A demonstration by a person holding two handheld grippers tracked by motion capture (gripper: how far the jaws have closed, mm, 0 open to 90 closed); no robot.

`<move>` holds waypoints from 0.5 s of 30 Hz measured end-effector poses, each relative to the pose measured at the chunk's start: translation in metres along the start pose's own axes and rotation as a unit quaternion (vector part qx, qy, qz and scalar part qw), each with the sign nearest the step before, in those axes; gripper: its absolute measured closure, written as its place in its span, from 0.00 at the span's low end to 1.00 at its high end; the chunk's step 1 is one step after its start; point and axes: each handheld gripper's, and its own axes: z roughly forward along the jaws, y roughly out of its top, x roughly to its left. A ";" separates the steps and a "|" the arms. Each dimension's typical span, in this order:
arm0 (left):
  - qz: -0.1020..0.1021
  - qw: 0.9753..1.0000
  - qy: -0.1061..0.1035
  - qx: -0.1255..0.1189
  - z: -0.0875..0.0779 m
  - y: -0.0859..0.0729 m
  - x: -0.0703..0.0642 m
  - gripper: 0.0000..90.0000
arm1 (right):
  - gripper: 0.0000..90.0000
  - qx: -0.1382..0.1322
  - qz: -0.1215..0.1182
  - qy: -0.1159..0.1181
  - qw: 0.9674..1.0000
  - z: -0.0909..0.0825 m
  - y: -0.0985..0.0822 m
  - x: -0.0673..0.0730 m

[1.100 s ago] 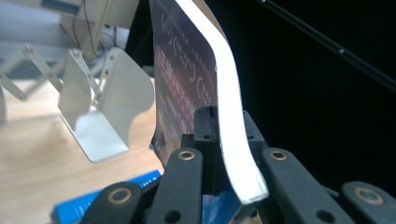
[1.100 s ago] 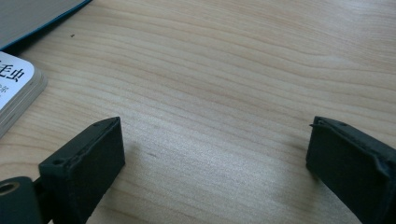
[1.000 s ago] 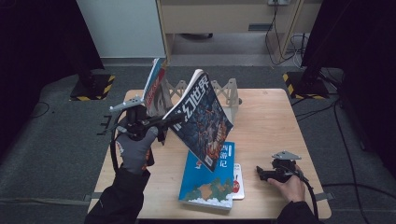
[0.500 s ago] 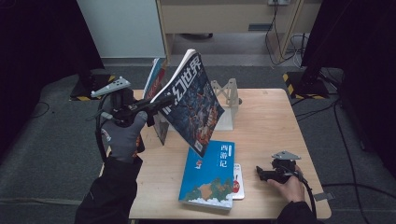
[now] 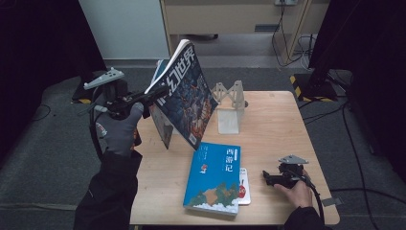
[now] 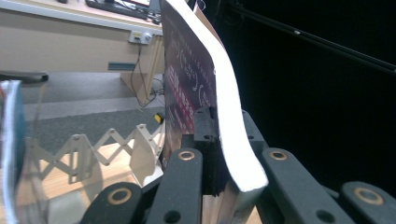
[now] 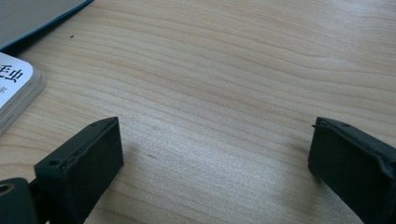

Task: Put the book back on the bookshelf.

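Note:
My left gripper [image 5: 152, 95] [image 6: 219, 140] is shut on the lower edge of a dark-covered magazine [image 5: 184, 93] [image 6: 210, 93], which it holds tilted in the air over the table's left part. Behind the magazine, another thin book [image 5: 162, 128] [image 6: 11, 140] stands on edge. A blue book [image 5: 215, 177] lies flat near the front edge, on top of a small white book [image 5: 243, 187] [image 7: 14, 88]. My right gripper [image 5: 266, 177] [image 7: 215, 154] rests on the table at the front right, open, with bare wood between its jaws.
A white accordion-style book rack [image 5: 229, 98] [image 6: 107, 144] stands at the middle back of the wooden table [image 5: 273, 124] [image 7: 233, 70]. Dark floor, cables and a cabinet lie beyond the table's far edge.
My left hand has risen and swung left, carrying the magazine off the blue book, which now lies in plain sight. The right gripper has not moved.

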 end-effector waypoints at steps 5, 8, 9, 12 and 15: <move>-0.011 1.000 0.008 -0.010 -0.006 0.004 0.010 0.91 | 0.04 0.000 0.000 0.001 1.000 0.000 0.000 0.000; -0.014 1.000 0.013 -0.014 -0.010 0.007 0.014 0.91 | 0.04 0.000 0.001 0.000 1.000 0.000 0.000 0.000; -0.014 1.000 0.017 -0.015 -0.012 0.008 0.015 0.91 | 0.04 0.000 0.001 0.000 1.000 0.000 0.000 0.000; -0.011 0.999 0.030 -0.019 -0.017 0.011 0.018 0.91 | 0.04 0.000 0.001 0.000 1.000 0.000 0.000 0.000; -0.008 0.999 0.042 -0.020 -0.020 0.013 0.021 0.91 | 0.04 0.000 0.001 0.000 1.000 0.000 0.000 0.000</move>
